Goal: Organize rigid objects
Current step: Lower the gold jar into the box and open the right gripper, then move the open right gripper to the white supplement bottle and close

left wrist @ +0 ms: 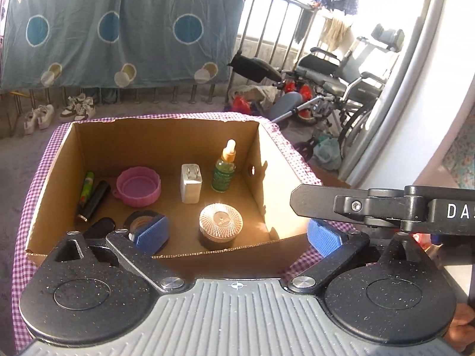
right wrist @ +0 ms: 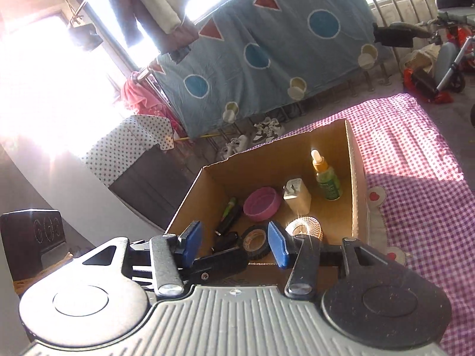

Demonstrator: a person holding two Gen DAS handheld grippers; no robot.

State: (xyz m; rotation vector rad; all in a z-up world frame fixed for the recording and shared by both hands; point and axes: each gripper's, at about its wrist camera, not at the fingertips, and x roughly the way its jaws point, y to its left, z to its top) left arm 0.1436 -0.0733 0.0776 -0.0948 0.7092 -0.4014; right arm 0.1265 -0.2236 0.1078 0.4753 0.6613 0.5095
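**Two open claws above a cardboard box of small items**

Left wrist view: the left gripper (left wrist: 237,234) has its blue pads spread wide at the bottom of the frame, holding nothing. Beyond them the cardboard box (left wrist: 166,136) fills the centre, on a purple checked cloth (left wrist: 297,154). Inside stand a green dropper bottle (left wrist: 224,169), a white charger (left wrist: 191,184), a pink lid (left wrist: 139,186), a tape roll (left wrist: 139,222) and a round glass jar (left wrist: 221,222).

Right wrist view: the right gripper (right wrist: 234,244) is partly apart at lower centre, empty, over the box's near edge.

White letters "DA" show at the right edge of the left view; the bottle's label is unreadable.
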